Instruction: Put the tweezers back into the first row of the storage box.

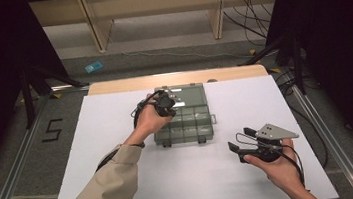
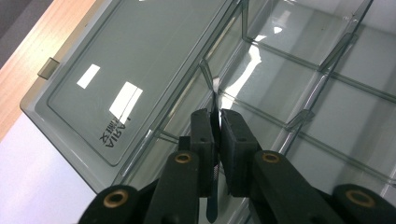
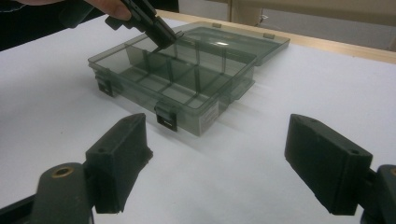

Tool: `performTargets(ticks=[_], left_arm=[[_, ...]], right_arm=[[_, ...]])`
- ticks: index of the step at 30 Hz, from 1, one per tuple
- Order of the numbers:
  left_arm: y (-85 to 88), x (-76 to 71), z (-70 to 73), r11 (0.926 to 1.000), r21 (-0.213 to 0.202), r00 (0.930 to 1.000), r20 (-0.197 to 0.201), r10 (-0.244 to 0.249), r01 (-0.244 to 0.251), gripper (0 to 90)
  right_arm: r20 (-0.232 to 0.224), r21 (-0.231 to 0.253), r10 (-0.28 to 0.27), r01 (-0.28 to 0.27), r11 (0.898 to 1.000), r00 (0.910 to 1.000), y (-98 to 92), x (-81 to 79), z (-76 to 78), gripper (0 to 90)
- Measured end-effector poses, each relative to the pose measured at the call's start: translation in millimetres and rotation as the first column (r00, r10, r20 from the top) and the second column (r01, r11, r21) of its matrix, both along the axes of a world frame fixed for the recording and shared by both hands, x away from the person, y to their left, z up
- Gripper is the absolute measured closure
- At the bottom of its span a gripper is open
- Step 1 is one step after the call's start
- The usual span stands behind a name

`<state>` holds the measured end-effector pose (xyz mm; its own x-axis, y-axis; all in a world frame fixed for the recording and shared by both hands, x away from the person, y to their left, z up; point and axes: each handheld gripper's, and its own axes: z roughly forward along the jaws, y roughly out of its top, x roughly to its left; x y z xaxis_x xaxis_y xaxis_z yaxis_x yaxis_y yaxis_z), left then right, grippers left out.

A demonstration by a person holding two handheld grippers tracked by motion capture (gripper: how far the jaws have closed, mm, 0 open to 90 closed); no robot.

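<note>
In the high view, a beige sleeve (image 1: 102, 191) comes in from the lower left of the frame and leads up to the left gripper (image 1: 164, 104), which sits just left of centre over the near-left part of a smoky transparent organiser box (image 1: 189, 120). The box lies at the middle of the white table sheet (image 1: 116, 121), its lid (image 1: 189, 95) folded back flat toward the top of the frame. In the left gripper view the two black jaws are pinched together on a thin transparent divider (image 2: 212, 100) that stands upright between compartments, near the centre of the frame; the lid with its printed label lies at the upper left. Toward the lower right of the high view, the right gripper (image 1: 242, 145) is held in a hand (image 1: 277, 166) just above the sheet, well apart from the box. In the right gripper view its jaws stand wide apart with nothing between them, the box beyond them in the upper middle.
</note>
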<state>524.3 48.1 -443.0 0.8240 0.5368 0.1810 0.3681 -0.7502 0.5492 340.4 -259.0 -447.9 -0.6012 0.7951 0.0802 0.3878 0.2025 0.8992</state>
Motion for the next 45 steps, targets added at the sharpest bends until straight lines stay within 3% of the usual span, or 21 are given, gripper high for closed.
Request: performTargets(ticks=[10,13,16,20,22,29,34,35,36,37,44,45], left_arm=[[-0.9,0.3,-4.3,1.0,0.007,0.9998,-0.02,-0.003,0.003,82.1],[-1.7,-0.2,-3.8,0.9998,-0.018,0.9992,-0.039,-0.006,0.005,73.0],[-1.7,-1.3,-1.0,0.9978,-0.064,0.9989,-0.045,0.016,-0.018,57.8],[0.0,-4.8,6.5,0.9926,-0.113,0.9985,-0.039,0.04,-0.044,39.5],[2.1,-6.3,10.2,0.9917,-0.112,0.998,-0.012,0.062,-0.063,32.2],[16.6,-9.0,20.4,0.9822,-0.135,0.9907,0.021,0.135,-0.131,22.9],[30.1,-19.3,26.8,0.9682,-0.175,0.9815,0.036,0.188,-0.179,19.8],[33.3,-22.3,27.6,0.9617,-0.198,0.9789,0.039,0.201,-0.189,19.6],[38.2,-25.0,29.1,0.961,-0.2,0.9785,0.039,0.203,-0.191,19.4],[42.5,-30.0,29.0,0.9502,-0.226,0.9733,0.033,0.227,-0.214,19.4],[72.6,-60.5,25.6,0.935,-0.259,0.9647,0.039,0.26,-0.242,17.2],[74.7,-65.7,22.7,0.9173,-0.3,0.9576,0.037,0.286,-0.262,17.2]], right_arm=[[0.007,-0.003,0.001,-0.001,1.0,1.0,0.3,0.4,-0.8,22.0],[0.006,-0.004,0.002,-0.002,1.0,1.0,0.3,0.3,-0.7,22.0],[-0.004,-0.003,0.002,-0.002,1.0,1.0,-0.1,-0.1,-0.1,22.1],[-0.006,-0.002,0.003,-0.004,1.0,1.0,0.2,-0.2,-0.2,22.0],[-0.006,-0.002,0.003,-0.003,1.0,1.0,0.3,-0.2,-0.3,22.1],[-0.02,-0.032,0.001,-0.001,0.999,0.9998,-0.7,-1.5,1.5,22.0],[-0.013,-0.019,-0.003,0.003,1.0,0.9999,-0.3,-0.5,0.3,22.0],[-0.005,-0.025,-0.002,0.002,1.0,1.0,-0.5,0.0,-0.2,22.0],[-0.013,-0.019,-0.003,0.003,1.0,0.9999,-0.3,-0.6,0.3,22.1],[-0.012,-0.019,-0.004,0.003,1.0,0.9999,-0.2,-0.6,0.4,22.1],[-0.002,-0.029,-0.007,0.007,1.0,1.0,-0.6,0.5,-0.1,22.0],[-0.002,-0.029,-0.008,0.008,1.0,1.0,-0.6,0.6,0.0,22.1]])
